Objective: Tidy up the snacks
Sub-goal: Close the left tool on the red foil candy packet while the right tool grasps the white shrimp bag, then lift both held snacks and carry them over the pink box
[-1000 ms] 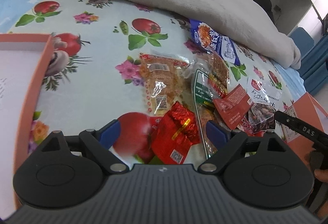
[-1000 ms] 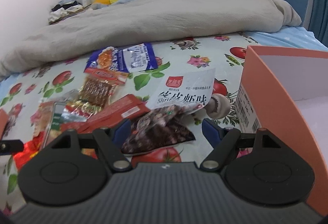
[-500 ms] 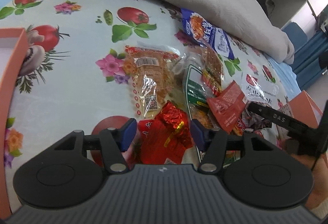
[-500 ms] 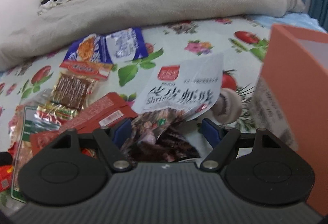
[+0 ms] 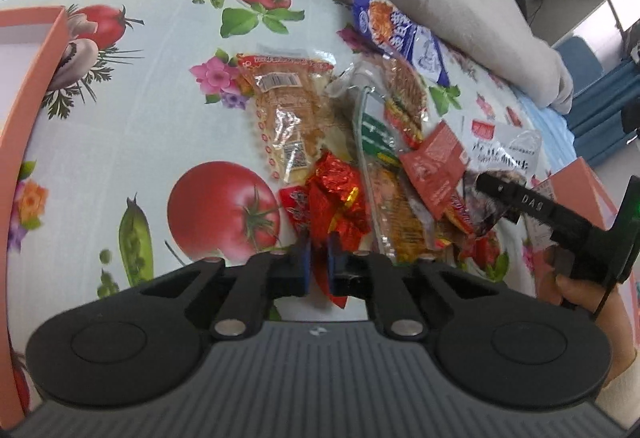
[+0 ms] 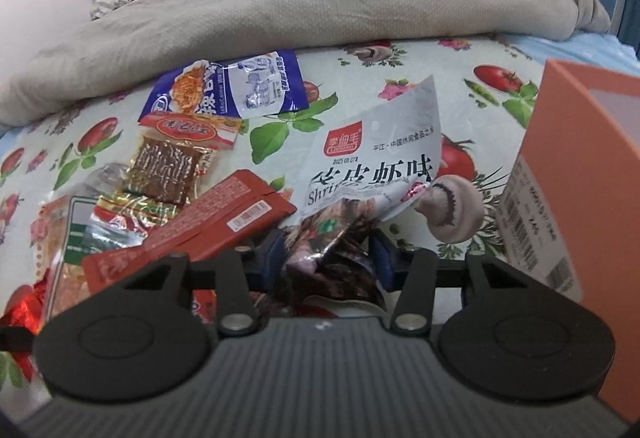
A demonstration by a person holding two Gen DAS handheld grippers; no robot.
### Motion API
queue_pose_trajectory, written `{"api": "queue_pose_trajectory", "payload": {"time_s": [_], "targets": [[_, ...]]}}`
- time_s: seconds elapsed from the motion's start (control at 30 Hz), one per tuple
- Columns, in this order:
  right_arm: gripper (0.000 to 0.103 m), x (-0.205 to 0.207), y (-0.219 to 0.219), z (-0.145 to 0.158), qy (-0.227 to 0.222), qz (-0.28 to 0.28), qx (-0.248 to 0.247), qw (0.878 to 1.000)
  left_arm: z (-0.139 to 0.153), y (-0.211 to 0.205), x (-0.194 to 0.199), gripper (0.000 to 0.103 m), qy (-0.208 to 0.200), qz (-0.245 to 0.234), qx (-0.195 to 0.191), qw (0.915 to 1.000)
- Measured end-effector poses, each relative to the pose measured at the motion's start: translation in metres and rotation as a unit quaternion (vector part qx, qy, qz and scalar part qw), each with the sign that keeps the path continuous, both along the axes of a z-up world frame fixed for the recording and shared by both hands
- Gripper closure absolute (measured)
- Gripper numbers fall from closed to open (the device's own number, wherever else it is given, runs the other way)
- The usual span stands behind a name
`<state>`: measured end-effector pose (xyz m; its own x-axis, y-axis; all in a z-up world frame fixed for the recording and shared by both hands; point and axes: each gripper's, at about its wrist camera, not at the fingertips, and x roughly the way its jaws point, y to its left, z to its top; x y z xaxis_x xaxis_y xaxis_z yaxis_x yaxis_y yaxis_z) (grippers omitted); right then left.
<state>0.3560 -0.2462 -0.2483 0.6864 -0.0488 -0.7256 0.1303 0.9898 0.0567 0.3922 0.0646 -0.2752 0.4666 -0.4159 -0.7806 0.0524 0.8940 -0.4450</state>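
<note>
— Both sets of jaws have drawn in since a second ago; left gripper (image 5: 318, 266) now pinches the red foil snack (image 5: 338, 197) on the floral sheet (image 5: 132, 125).

— And the right gripper (image 6: 328, 258)?

— Closing around the shrimp snack bag (image 6: 376, 153), beside the orange box (image 6: 580, 157); pads seemingly pressing it.

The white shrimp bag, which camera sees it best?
The right wrist view: the white shrimp bag fills the middle, its label readable, its dark lower end between the closing jaws of the right gripper. The left wrist view shows it small, far right, partly behind that gripper.
</note>
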Motion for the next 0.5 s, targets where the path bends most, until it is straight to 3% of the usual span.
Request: {"api": "queue_pose_trajectory", "payload": {"time_s": [0.5], "targets": [[0.058,-0.085,0.021,0.045,-0.014,0.028,-0.025,0.999,0.031,0.001,-0.083,0.1,-0.027,0.011,0.001,0.9996]]}}
